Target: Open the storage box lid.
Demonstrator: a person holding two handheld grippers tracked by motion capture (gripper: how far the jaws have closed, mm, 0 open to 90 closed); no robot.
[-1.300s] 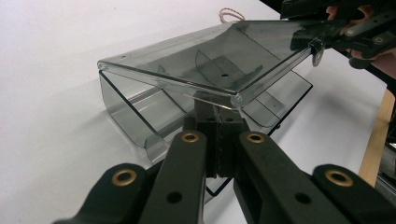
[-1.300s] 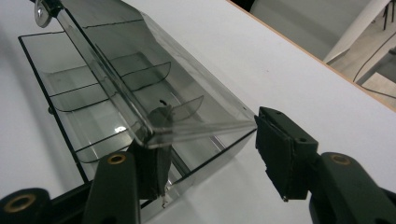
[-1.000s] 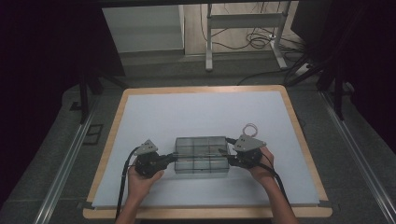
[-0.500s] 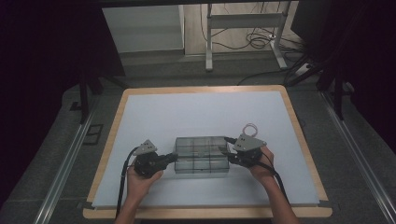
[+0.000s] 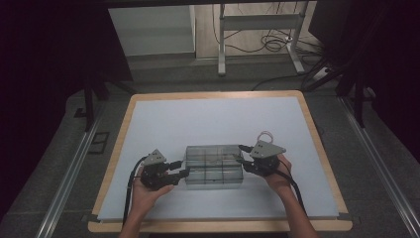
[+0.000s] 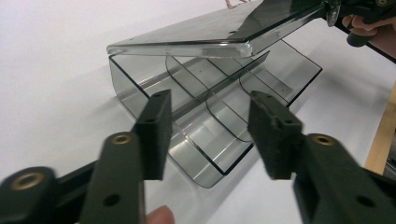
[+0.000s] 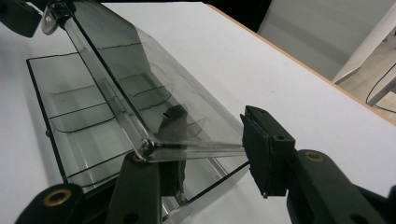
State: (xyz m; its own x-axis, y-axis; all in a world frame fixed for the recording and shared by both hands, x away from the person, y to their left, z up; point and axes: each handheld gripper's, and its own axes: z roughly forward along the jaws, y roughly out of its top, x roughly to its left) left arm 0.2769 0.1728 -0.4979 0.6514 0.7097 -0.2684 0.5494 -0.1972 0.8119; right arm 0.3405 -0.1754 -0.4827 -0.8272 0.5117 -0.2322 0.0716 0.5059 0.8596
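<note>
While lid (image 6: 196,39) sits half-raised over box (image 5: 214,166) at table (image 5: 317,144) front centre, we note: left gripper (image 5: 184,172) just opened, jaws apart, nothing between, box end just ahead. Right gripper (image 5: 241,153) closing, jaws astride lid's far edge; one pad touches, firm clamp we cannot tell. Compartments look empty. Opening begun; swinging lid fully back left.

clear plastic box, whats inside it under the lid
The clear plastic box holds only curved dividers forming empty compartments. The raised lid is see-through, so little is covered; the far corners blur behind its glare, and the left gripper jaws hide the near wall.
</note>
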